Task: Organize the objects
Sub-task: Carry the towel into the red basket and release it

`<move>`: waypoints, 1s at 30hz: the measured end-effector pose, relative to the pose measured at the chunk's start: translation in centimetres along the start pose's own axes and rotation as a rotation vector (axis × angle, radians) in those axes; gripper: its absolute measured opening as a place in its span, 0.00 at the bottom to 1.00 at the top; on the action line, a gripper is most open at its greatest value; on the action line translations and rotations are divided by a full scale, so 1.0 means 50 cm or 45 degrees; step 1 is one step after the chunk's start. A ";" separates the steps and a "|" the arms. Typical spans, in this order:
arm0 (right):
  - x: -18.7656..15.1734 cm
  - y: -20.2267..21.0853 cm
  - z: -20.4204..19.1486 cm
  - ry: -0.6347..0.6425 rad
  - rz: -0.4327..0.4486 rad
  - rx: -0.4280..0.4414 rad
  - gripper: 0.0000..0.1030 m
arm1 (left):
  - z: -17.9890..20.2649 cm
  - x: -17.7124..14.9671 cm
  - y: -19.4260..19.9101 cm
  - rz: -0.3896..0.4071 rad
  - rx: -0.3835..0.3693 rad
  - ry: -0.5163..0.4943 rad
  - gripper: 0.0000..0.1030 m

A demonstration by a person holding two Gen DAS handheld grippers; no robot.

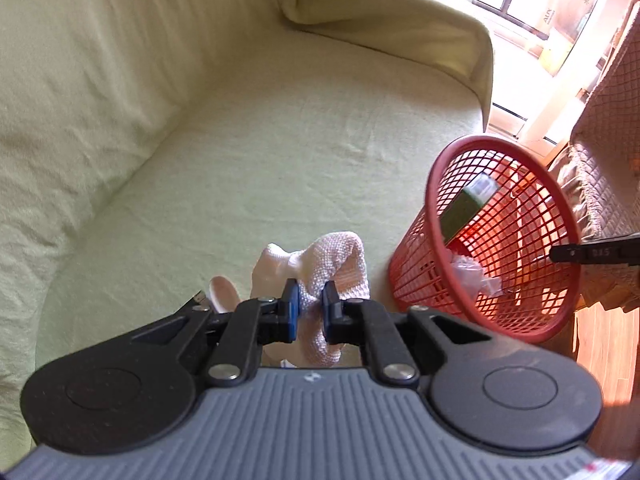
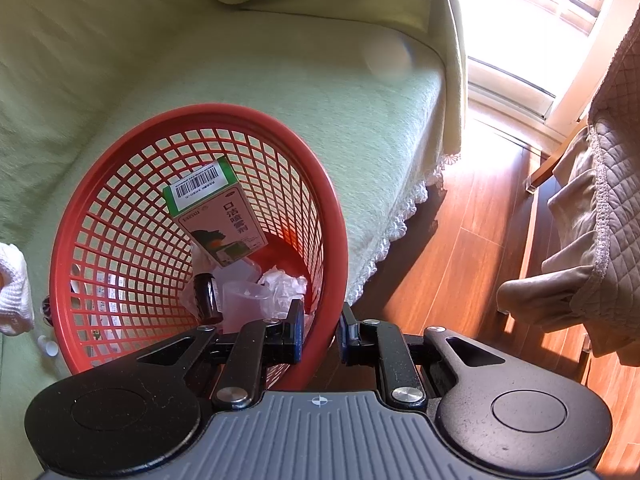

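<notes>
Pinching white cloth (image 1: 320, 276) – left gripper (image 1: 310, 300) jaws; right gripper (image 2: 320, 332) jaws clamping red basket (image 2: 120, 184) rim.

Ahead of the left gripper (image 1: 311, 300), past the white cloth (image 1: 336, 268) pinched between its jaws, the green sofa seat (image 1: 260, 152) lies open up to the backrest. To the right of those jaws the red mesh basket (image 1: 500, 240) blocks the way. Its rim (image 2: 324, 320) fills the right gripper's (image 2: 320, 328) jaws, and its mouth beyond is partly taken up by a green box (image 2: 216, 208) and crumpled plastic (image 2: 280, 284); bare wooden floor (image 2: 460, 264) lies right of them.
</notes>
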State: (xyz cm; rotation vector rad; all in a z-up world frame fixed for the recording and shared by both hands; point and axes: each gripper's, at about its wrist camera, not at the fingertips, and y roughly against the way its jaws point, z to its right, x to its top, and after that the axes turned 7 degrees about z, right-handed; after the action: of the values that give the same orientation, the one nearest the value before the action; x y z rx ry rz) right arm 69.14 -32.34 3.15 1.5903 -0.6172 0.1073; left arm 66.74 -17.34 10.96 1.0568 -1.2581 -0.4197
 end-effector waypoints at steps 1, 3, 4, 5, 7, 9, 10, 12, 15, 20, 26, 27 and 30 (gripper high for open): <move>0.000 0.000 0.000 0.000 0.001 0.002 0.13 | 0.011 0.007 0.003 0.006 -0.017 -0.013 0.08; 0.001 0.001 0.000 0.000 0.001 0.005 0.13 | 0.034 0.021 0.007 0.019 -0.045 -0.038 0.08; 0.002 0.002 0.000 0.001 0.001 0.006 0.13 | 0.045 0.027 0.009 0.024 -0.057 -0.051 0.08; 0.002 0.003 0.000 0.003 0.002 0.008 0.13 | 0.057 0.033 0.011 0.027 -0.072 -0.065 0.08; 0.003 0.004 -0.001 0.006 0.002 0.011 0.13 | 0.079 0.043 0.011 0.030 -0.091 -0.088 0.08; 0.004 0.005 -0.002 0.008 0.000 0.014 0.13 | 0.098 0.050 0.009 0.029 -0.103 -0.117 0.08; 0.005 0.006 -0.002 0.007 0.000 0.017 0.13 | 0.109 0.052 0.011 0.032 -0.113 -0.128 0.08; 0.006 0.007 -0.001 0.005 0.001 0.023 0.13 | 0.126 0.056 0.010 0.034 -0.133 -0.153 0.08; 0.007 0.007 -0.002 0.006 0.001 0.027 0.13 | 0.149 0.059 0.006 0.031 -0.151 -0.187 0.08; 0.007 0.006 -0.002 0.005 -0.001 0.028 0.13 | 0.180 0.054 -0.004 0.023 -0.165 -0.227 0.08; 0.005 0.007 -0.002 0.009 0.004 0.035 0.13 | 0.221 0.053 -0.009 0.016 -0.190 -0.260 0.08; 0.005 0.007 -0.002 0.009 0.005 0.037 0.13 | 0.228 0.051 -0.010 0.018 -0.194 -0.270 0.08; 0.005 0.007 -0.002 0.010 0.007 0.040 0.13 | 0.249 0.050 -0.011 0.022 -0.223 -0.282 0.07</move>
State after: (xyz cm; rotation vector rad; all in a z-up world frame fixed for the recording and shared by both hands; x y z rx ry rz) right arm 69.22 -32.33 3.59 1.6182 -0.6168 0.1278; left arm 56.37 -24.66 11.21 0.8675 -1.3976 -0.6353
